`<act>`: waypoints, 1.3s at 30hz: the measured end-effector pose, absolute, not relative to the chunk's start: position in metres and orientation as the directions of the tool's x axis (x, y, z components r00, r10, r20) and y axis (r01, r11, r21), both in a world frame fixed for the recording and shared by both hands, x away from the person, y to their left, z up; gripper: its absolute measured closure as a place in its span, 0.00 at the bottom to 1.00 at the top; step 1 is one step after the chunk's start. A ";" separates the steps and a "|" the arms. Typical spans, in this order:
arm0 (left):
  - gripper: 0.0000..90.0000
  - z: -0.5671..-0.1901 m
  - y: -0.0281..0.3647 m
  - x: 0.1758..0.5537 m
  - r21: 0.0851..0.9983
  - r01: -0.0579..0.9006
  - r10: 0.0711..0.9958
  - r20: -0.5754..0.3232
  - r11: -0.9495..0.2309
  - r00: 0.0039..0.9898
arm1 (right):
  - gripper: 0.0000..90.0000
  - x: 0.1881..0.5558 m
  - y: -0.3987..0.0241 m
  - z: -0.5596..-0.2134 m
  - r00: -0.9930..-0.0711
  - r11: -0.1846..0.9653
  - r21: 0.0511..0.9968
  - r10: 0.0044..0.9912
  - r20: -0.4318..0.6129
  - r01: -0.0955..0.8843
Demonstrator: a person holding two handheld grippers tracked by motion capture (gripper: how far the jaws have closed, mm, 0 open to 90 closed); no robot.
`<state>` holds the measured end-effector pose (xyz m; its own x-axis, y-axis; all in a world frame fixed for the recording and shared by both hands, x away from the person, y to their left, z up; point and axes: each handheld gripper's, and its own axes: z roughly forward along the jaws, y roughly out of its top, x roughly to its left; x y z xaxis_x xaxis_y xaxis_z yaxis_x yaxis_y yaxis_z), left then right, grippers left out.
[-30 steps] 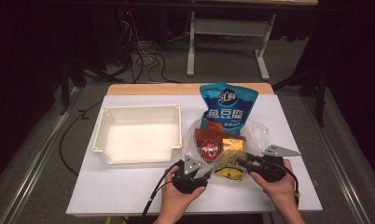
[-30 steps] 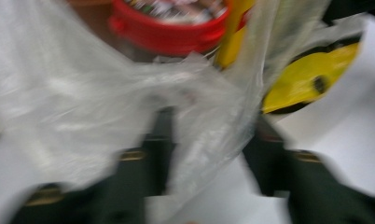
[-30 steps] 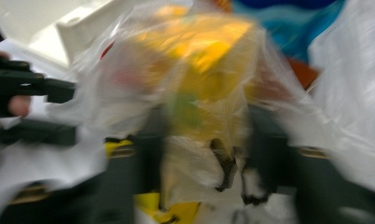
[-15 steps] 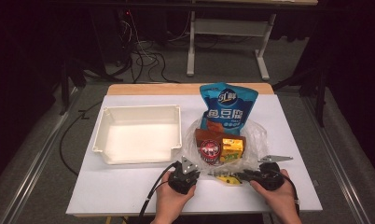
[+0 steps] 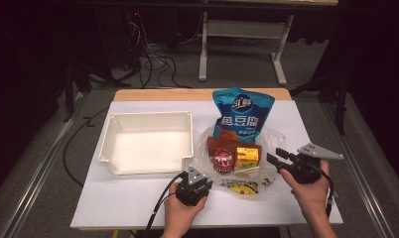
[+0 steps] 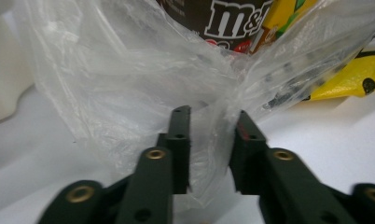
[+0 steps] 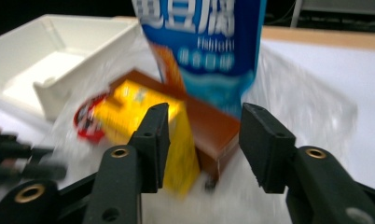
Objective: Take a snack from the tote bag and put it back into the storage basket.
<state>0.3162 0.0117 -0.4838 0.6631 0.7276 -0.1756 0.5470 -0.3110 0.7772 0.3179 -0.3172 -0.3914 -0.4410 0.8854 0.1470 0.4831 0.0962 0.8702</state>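
Clear plastic bag [image 6: 143, 88] is lying mid-table right of the white tray [image 5: 148, 141], its near edge between my left claw's [image 6: 209, 116] just-opening jaws, unpinched. My right claw [image 7: 204, 135], opening too, is hovering empty at the bag's right.

Black fingers [image 7: 150, 144] (brass rivets), trailing cables.

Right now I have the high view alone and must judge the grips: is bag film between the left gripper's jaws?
Observer: Yes. The left gripper view shows the clear plastic bag's film bunched between the left gripper; the jaws have just been opening.
Operator: What shows through the film there?
Observer: A brown M&M's packet beside a yellow box.
Operator: Does the right gripper hold anything?
Observer: No. In the right gripper view the right gripper has nothing pinched; its jaws have just been opening.
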 end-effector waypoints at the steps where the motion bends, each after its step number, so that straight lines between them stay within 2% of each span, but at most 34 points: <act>1: 0.75 -0.483 0.014 0.314 0.793 0.534 0.720 -0.183 -0.294 0.669 | 0.57 0.323 -0.315 -0.389 -0.440 0.092 0.872 0.886 0.149 0.481; 6: 0.54 -0.466 0.025 0.308 0.830 0.504 0.723 -0.195 -0.238 0.662 | 0.48 0.357 -0.301 -0.377 -0.424 0.090 0.876 0.895 0.137 0.473; 9: 0.45 -0.446 0.031 0.305 0.854 0.459 0.714 -0.161 -0.245 0.681 | 0.41 0.374 -0.299 -0.373 -0.383 0.078 0.885 0.916 0.118 0.459; 12: 0.42 -0.440 0.036 0.305 0.859 0.458 0.710 -0.175 -0.228 0.682 | 0.40 0.381 -0.299 -0.372 -0.364 0.059 0.888 0.923 0.126 0.456; 13: 0.38 -0.438 0.041 0.306 0.861 0.466 0.707 -0.199 -0.205 0.679 | 0.39 0.387 -0.301 -0.371 -0.366 0.039 0.886 0.919 0.150 0.462; 15: 0.36 -0.436 0.046 0.308 0.859 0.477 0.699 -0.224 -0.187 0.679 | 0.38 0.391 -0.302 -0.371 -0.363 0.039 0.882 0.919 0.152 0.470; 20: 0.37 -0.433 0.052 0.305 0.862 0.458 0.693 -0.195 -0.217 0.694 | 0.35 0.396 -0.303 -0.368 -0.369 0.041 0.886 0.917 0.150 0.461; 23: 0.38 -0.431 0.055 0.305 0.865 0.455 0.698 -0.191 -0.213 0.690 | 0.29 0.407 -0.303 -0.367 -0.373 0.042 0.877 0.914 0.159 0.478; 28: 0.41 -0.428 0.064 0.306 0.870 0.447 0.722 -0.173 -0.206 0.670 | 0.29 0.419 -0.300 -0.368 -0.378 0.051 0.874 0.913 0.156 0.483; 29: 0.41 -0.427 0.066 0.307 0.870 0.446 0.724 -0.169 -0.209 0.669 | 0.36 0.423 -0.298 -0.369 -0.386 0.056 0.879 0.910 0.150 0.474; 30: 0.41 -0.427 0.067 0.307 0.869 0.447 0.728 -0.166 -0.211 0.666 | 0.36 0.423 -0.298 -0.369 -0.386 0.056 0.879 0.910 0.150 0.474; 32: 0.42 -0.427 0.070 0.308 0.869 0.452 0.738 -0.169 -0.201 0.654 | 0.45 0.427 -0.290 -0.370 -0.422 0.063 0.884 0.893 0.157 0.463; 35: 0.43 -0.427 0.073 0.309 0.871 0.452 0.749 -0.169 -0.190 0.641 | 0.48 0.428 -0.282 -0.369 -0.412 0.086 0.890 0.903 0.120 0.448; 36: 0.43 -0.426 0.075 0.309 0.872 0.451 0.751 -0.169 -0.188 0.639 | 0.59 0.430 -0.277 -0.371 -0.393 0.091 0.891 0.914 0.103 0.445; 37: 0.43 -0.426 0.075 0.310 0.874 0.450 0.751 -0.171 -0.184 0.638 | 0.59 0.430 -0.277 -0.371 -0.393 0.091 0.891 0.914 0.103 0.445; 39: 0.43 -0.424 0.078 0.311 0.877 0.446 0.755 -0.169 -0.179 0.634 | 0.69 0.431 -0.274 -0.373 -0.385 0.092 0.889 0.918 0.099 0.448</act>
<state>0.3107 0.0776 -0.4238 0.6342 0.7546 -0.1685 0.4459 -0.1789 0.8770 0.4307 -0.2745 -0.3727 -0.3852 0.9176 0.0986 0.4477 0.0924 0.8894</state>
